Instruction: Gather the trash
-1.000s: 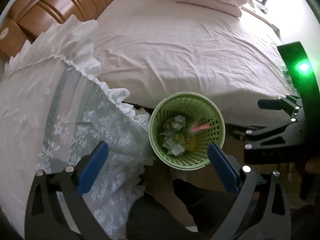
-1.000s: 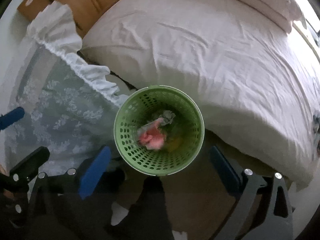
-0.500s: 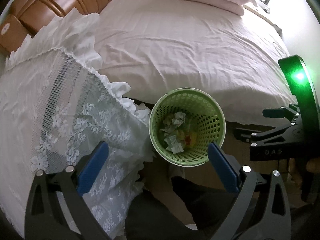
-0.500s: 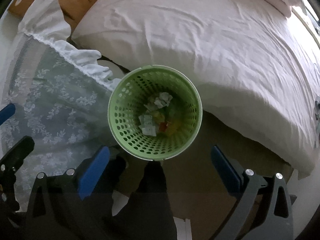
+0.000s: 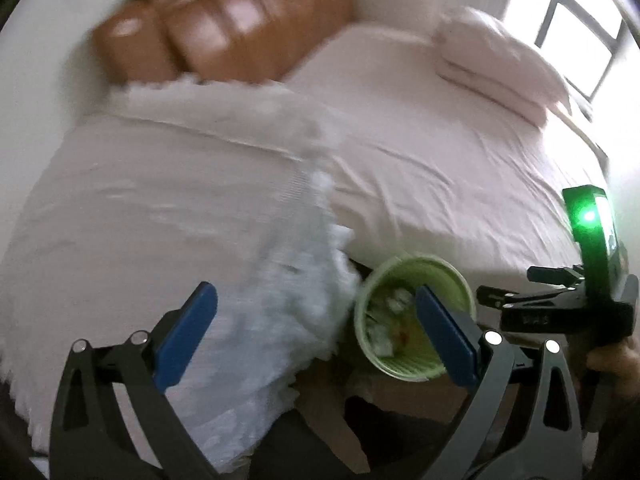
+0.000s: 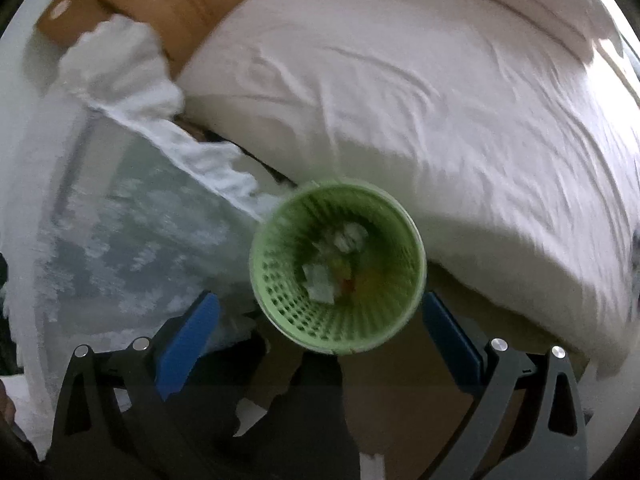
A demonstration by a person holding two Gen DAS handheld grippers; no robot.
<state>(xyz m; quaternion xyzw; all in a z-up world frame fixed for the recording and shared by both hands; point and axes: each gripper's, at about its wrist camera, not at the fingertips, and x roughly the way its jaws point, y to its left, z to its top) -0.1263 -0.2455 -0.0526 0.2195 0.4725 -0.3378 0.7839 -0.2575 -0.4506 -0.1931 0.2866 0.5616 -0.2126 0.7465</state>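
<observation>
Left gripper (image 5: 316,332): my jaws gape wide and hold nothing; a second ago they looked straight down, now they have swung up toward the headboard (image 5: 224,20) and the view is smeared.
Lace cloth (image 5: 168,240): ahead of my left jaw, draped over something I cannot make out.
Basket (image 6: 338,268): green, on the floor against the bed (image 6: 420,100); ahead of and between my right jaws, and half hidden behind the right-hand jaw of the left gripper.
Trash (image 6: 320,284): crumpled paper and small coloured scraps lie at the basket's bottom. The pink piece that was falling in a second ago is no longer seen in the air, so I judge that drop finished.
Right gripper (image 6: 320,332): jaws spread wide, empty, hovering above the basket.
Meaning: both grippers are free; I judge the next job is finding more trash.
</observation>
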